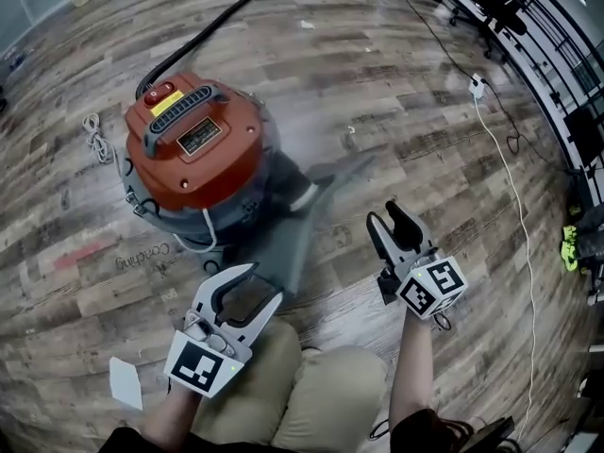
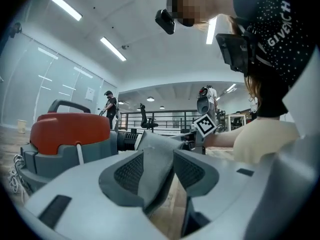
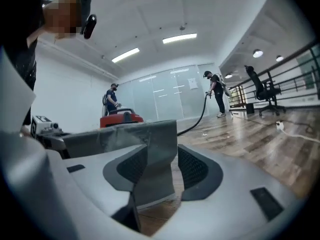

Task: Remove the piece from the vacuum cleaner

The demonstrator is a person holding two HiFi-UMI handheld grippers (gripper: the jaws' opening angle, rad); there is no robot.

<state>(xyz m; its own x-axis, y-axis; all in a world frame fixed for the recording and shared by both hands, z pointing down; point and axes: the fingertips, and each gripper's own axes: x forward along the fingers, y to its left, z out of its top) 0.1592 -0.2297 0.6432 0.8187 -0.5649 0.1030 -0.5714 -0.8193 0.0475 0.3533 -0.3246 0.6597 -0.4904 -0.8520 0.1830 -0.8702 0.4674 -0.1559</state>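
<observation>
Piece (image 2: 157, 169) reaches nearward from vacuum cleaner (image 1: 193, 144); left claw (image 1: 266, 283), wide open, and right claw (image 1: 380, 211), half open, straddle it ungripped.

Wood floor (image 1: 406, 130), paper sheet (image 1: 125, 383), office chair (image 3: 263, 91)

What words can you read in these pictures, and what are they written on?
"GIVENCH": white letters on the person's black garment; the word is cut off at the fold.
"Coaching": faint print on the floor, upside down, so this reading is not sure.
Yellow label and black plate on the vacuum cleaner: too small to read.
</observation>
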